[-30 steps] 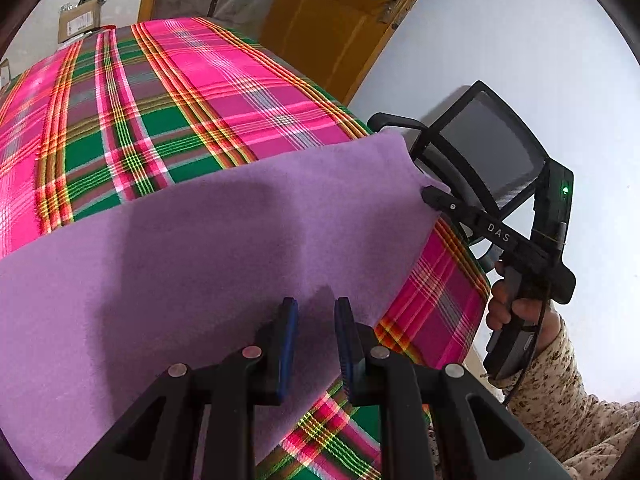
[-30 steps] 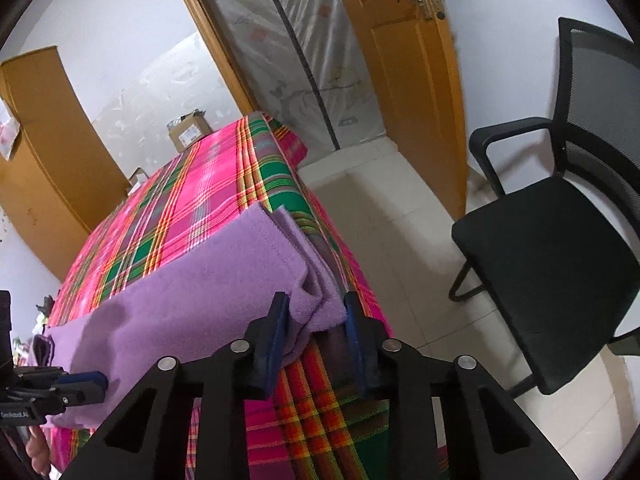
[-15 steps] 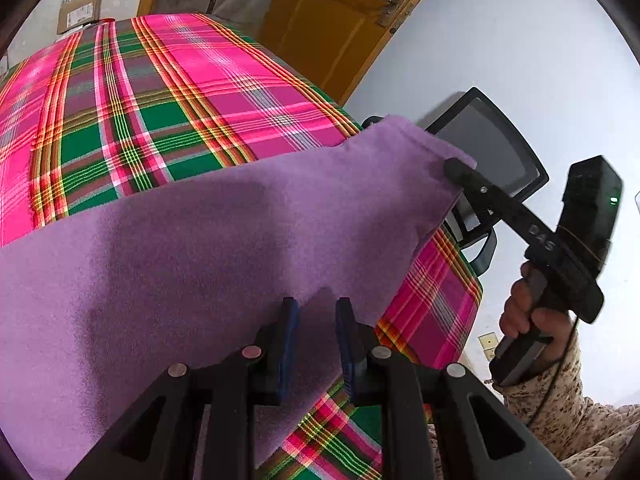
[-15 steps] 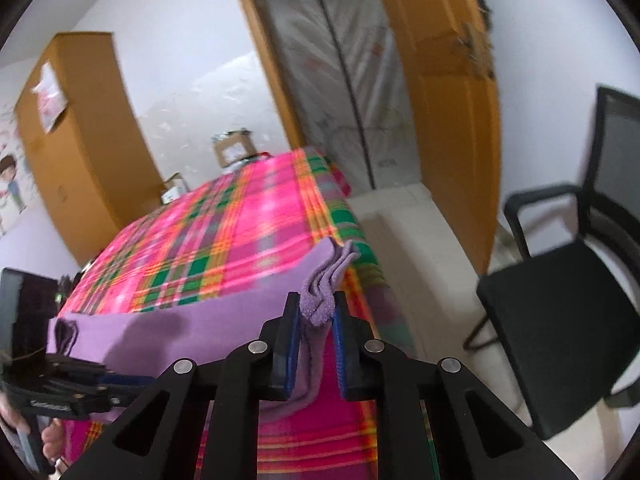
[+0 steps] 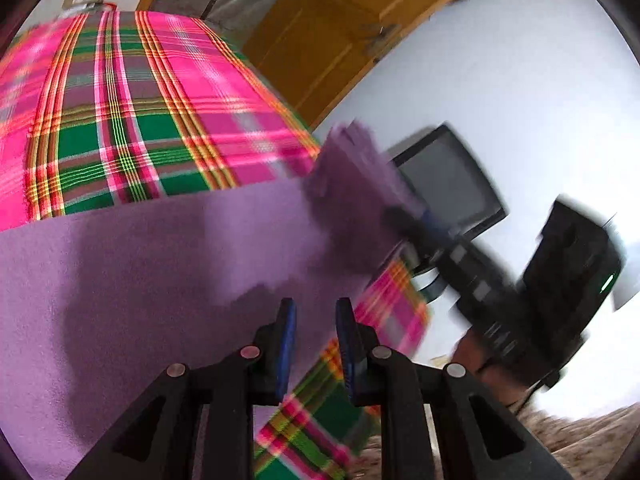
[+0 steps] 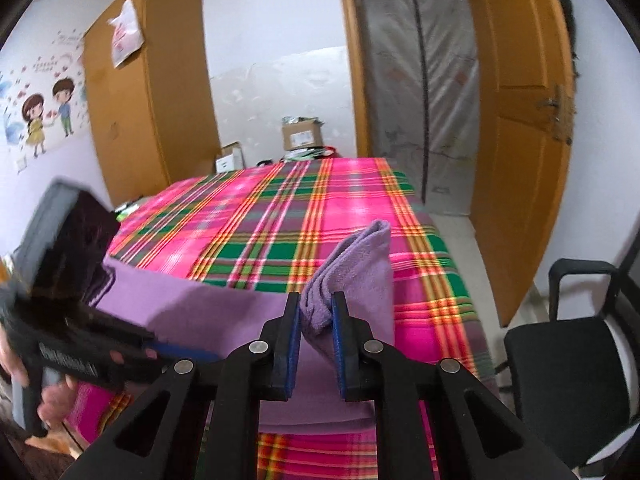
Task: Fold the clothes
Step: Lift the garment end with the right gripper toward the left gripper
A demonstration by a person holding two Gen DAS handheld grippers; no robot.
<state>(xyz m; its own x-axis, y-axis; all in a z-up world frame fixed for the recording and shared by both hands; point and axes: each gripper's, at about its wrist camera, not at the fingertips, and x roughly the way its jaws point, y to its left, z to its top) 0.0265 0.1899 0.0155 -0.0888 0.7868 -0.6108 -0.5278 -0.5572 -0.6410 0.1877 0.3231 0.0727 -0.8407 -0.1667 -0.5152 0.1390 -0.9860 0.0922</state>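
Right wrist: right tongs pinch purple cloth corner above tablecloth.

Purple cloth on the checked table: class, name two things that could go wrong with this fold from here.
1. The right gripper pinches only a bunched corner of the purple cloth; it could slip out as the corner is carried over.
2. The left gripper has just been opening, with no clear hold on the cloth, so that side may lag and the fold land crooked on the table.
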